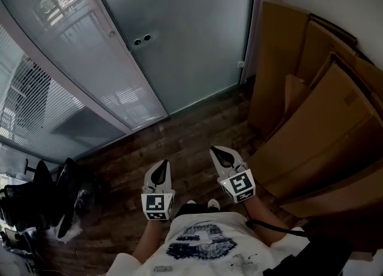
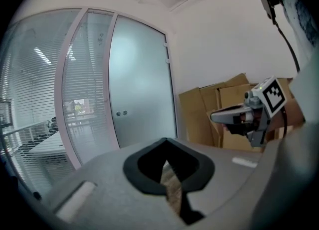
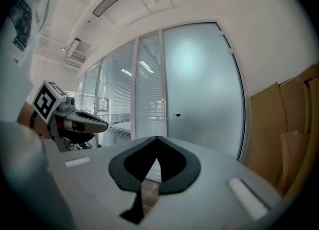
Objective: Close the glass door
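Right gripper (image 3: 156, 140) has its jaws pinched together with nothing in them, pointing at the frosted glass door (image 3: 204, 84). Left gripper (image 3: 79, 122) pokes in from the left, and cardboard sheets (image 3: 294, 129) lean against the wall on the right.

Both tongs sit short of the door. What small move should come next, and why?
Probably carry the left tongs forward to the lock side of the glass door and press lightly. The door looks level with its frame, but I cannot tell whether it is latched. The left tongs and the right tongs are both shut, empty and well short of it.
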The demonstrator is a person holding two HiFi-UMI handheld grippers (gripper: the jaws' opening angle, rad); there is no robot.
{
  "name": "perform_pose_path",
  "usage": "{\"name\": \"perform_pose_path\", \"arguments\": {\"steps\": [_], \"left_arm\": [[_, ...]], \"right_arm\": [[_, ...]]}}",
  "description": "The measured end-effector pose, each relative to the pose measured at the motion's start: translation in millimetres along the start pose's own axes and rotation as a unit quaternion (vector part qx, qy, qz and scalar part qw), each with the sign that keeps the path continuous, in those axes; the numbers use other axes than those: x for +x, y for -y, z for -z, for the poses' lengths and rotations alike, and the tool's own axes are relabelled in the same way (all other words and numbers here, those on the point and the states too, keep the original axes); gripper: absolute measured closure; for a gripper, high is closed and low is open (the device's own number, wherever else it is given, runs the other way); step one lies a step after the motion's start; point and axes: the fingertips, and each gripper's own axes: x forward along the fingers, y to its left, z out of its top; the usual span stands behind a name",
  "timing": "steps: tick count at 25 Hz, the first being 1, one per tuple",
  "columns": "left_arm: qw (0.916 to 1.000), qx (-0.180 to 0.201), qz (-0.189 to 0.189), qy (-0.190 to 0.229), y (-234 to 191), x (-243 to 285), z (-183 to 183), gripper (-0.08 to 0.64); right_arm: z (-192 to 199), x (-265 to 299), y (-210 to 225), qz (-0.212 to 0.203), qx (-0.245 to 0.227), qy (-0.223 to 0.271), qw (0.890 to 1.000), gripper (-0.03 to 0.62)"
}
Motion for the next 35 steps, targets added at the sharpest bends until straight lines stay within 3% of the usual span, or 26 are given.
{"name": "perform_pose_path", "arguments": {"steps": [9, 22, 35], "left_arm": [[0.9992, -0.026, -0.029, -0.012, -25.1, -29.4, 24.2, 0.560], [0.9990, -0.031, -0.030, -0.011, -73.1, -48.7, 35.8, 0.560], [0.9988, -0.036, -0.034, -0.003, -88.7, -51.8, 32.8, 0.560]], "right_arm": [[19.8, 4.8, -27.8, -0.008, 0.013, -0.017, 1.000, 0.586], [18.7, 26.9, -67.7, 0.001, 0.021, -0.042, 0.999, 0.586], [15.6, 41.3, -89.0, -0.002, 0.015, -0.044, 0.999, 0.586]]}}
